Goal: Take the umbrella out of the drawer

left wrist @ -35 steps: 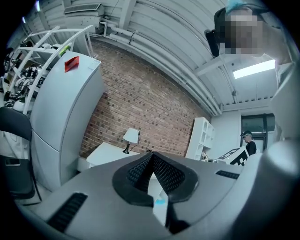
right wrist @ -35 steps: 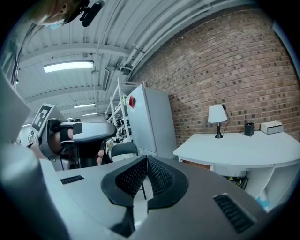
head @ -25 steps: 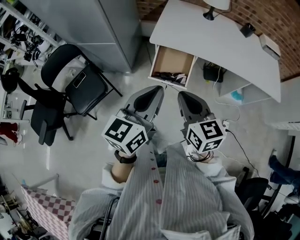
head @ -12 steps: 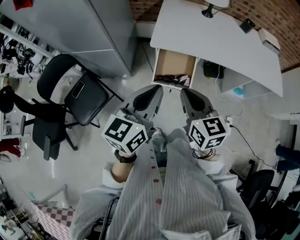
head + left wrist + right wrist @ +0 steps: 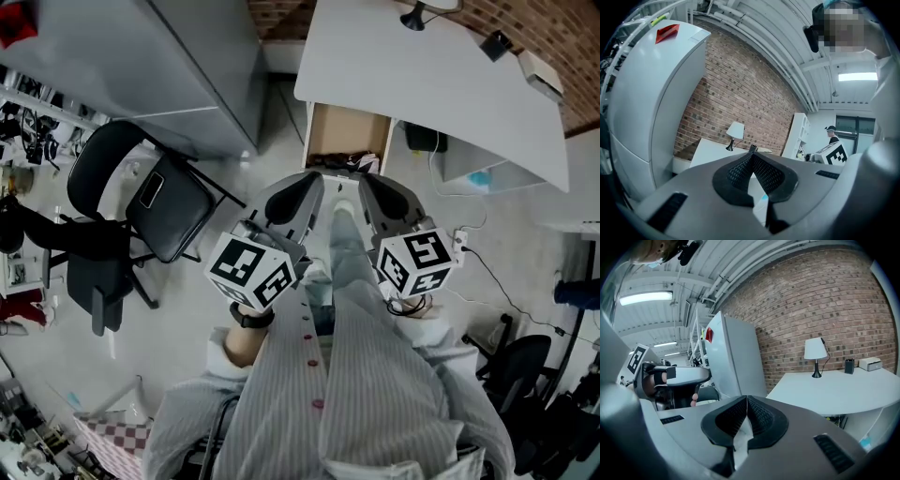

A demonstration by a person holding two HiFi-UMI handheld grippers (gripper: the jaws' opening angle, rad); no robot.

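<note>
Looking down, head view: a light-wooden drawer stands pulled out under the curved white desk top. A dark crumpled bundle, probably the umbrella, lies inside at the drawer's front edge.
Grippers, head view: the left gripper and right gripper sit side by side. Both noses aim at the drawer front, near it but apart from it, which fits lining up for a reach in.
Surroundings, head view: a black folding chair and a tall grey metal cabinet stand off to the left, outside that line.
Left gripper view: its black ribbed pads are pinched together with nothing between them. Held level, it looks over the drawer at a red brick wall and a small white table lamp.
Right gripper view: the jaws are clenched and empty. Desk top and lamp fill the right of the view, and the drawer is hidden below.
Judgement: the umbrella is untouched, and a jaw must part before any grasp.
</note>
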